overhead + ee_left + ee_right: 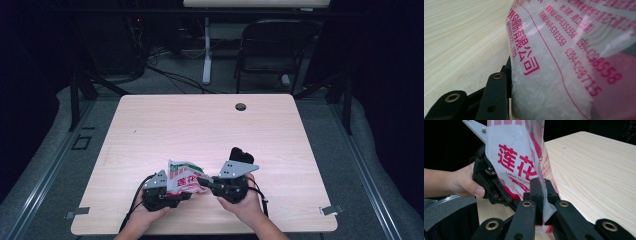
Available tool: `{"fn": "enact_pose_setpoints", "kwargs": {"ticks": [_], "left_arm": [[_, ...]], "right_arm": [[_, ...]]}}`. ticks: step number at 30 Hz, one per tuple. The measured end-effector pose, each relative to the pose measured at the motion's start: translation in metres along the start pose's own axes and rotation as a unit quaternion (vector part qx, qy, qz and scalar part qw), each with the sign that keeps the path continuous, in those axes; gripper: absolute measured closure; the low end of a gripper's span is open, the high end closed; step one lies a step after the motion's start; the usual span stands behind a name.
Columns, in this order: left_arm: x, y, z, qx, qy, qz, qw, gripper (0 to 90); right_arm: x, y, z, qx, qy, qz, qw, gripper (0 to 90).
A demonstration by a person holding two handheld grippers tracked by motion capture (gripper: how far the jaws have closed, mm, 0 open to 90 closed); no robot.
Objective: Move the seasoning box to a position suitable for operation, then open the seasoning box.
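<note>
A plastic bag printed in red and filled with white crystals is held up over the near edge of the table between both grippers. My right gripper is shut on a thin edge of the bag, pinching it flat between its pads. In the high view my right gripper reaches in from the right. My left gripper grips the bag's bulky lower part from the left. In the left gripper view one black finger presses against the bag, which hides the other finger. The left gripper and its hand are behind the bag.
The light wooden table has a round cable hole near its far edge. A dark folding chair and a white desk leg stand on the floor beyond it.
</note>
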State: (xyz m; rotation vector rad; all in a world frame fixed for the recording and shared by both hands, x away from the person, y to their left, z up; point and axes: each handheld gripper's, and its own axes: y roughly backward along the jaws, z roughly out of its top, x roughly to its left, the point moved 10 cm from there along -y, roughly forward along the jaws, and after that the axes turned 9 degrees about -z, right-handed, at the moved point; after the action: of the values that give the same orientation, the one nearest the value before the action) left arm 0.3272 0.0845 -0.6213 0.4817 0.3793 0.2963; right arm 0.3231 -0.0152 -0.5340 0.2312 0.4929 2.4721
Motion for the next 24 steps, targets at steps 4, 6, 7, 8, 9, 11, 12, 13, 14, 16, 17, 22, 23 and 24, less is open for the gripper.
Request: {"fn": "enact_pose_setpoints", "kwargs": {"ticks": [4, 6, 7, 8, 9, 11, 12, 13, 14, 16, 17, 22, 23, 24], "left_arm": [[0.004, 0.004, 0.000, 0.005, -0.009, 0.028, 0.9996, 61.7], [0.005, 0.005, 0.000, 0.004, -0.010, 0.031, 0.9995, 61.9], [0.005, 0.005, 0.000, 0.004, -0.010, 0.031, 0.9995, 61.9], [0.006, 0.005, 0.001, 0.004, -0.010, 0.034, 0.9994, 61.9], [0.006, 0.005, 0.000, 0.006, -0.012, 0.037, 0.9992, 62.0], [0.007, 0.005, 0.000, 0.006, -0.011, 0.038, 0.9992, 62.1], [0.008, 0.005, -0.001, 0.011, -0.013, 0.042, 0.9990, 62.1], [0.008, 0.005, -0.001, 0.011, -0.013, 0.042, 0.9990, 62.1], [0.008, 0.004, -0.001, 0.010, -0.011, 0.043, 0.9990, 62.1], [0.009, 0.004, -0.002, 0.011, -0.012, 0.047, 0.9988, 62.1], [0.009, 0.004, -0.002, 0.011, -0.012, 0.047, 0.9988, 62.1], [0.011, 0.005, -0.002, 0.015, -0.016, 0.057, 0.9981, 62.2], [0.011, 0.005, -0.002, 0.015, -0.016, 0.057, 0.9981, 62.2], [0.011, 0.006, -0.002, 0.018, -0.018, 0.058, 0.9980, 62.2]], "right_arm": [[-0.002, 0.001, 0.001, -0.003, -0.007, 0.000, 1.0000, 85.2], [-0.002, 0.002, 0.002, -0.005, -0.013, 0.003, 0.9999, 84.6], [-0.002, 0.002, 0.002, -0.005, -0.013, 0.003, 0.9999, 84.6], [-0.003, 0.004, 0.003, -0.007, -0.016, 0.004, 0.9998, 83.6], [-0.004, 0.005, 0.004, -0.008, -0.016, 0.002, 0.9998, 83.0], [-0.006, 0.006, 0.004, -0.009, -0.017, -0.001, 0.9998, 82.6], [-0.006, 0.007, 0.005, -0.009, -0.018, -0.001, 0.9998, 82.2], [-0.007, 0.008, 0.005, -0.010, -0.018, -0.003, 0.9998, 81.6], [-0.007, 0.008, 0.005, -0.010, -0.018, -0.003, 0.9998, 81.6], [-0.009, 0.010, 0.006, -0.014, -0.019, -0.008, 0.9997, 80.8], [-0.009, 0.010, 0.006, -0.014, -0.019, -0.008, 0.9997, 80.8], [-0.011, 0.012, 0.007, -0.013, -0.019, -0.011, 0.9997, 80.4], [-0.010, 0.011, 0.007, -0.015, -0.022, -0.009, 0.9996, 80.4], [-0.010, 0.011, 0.007, -0.015, -0.022, -0.008, 0.9996, 80.2]]}}
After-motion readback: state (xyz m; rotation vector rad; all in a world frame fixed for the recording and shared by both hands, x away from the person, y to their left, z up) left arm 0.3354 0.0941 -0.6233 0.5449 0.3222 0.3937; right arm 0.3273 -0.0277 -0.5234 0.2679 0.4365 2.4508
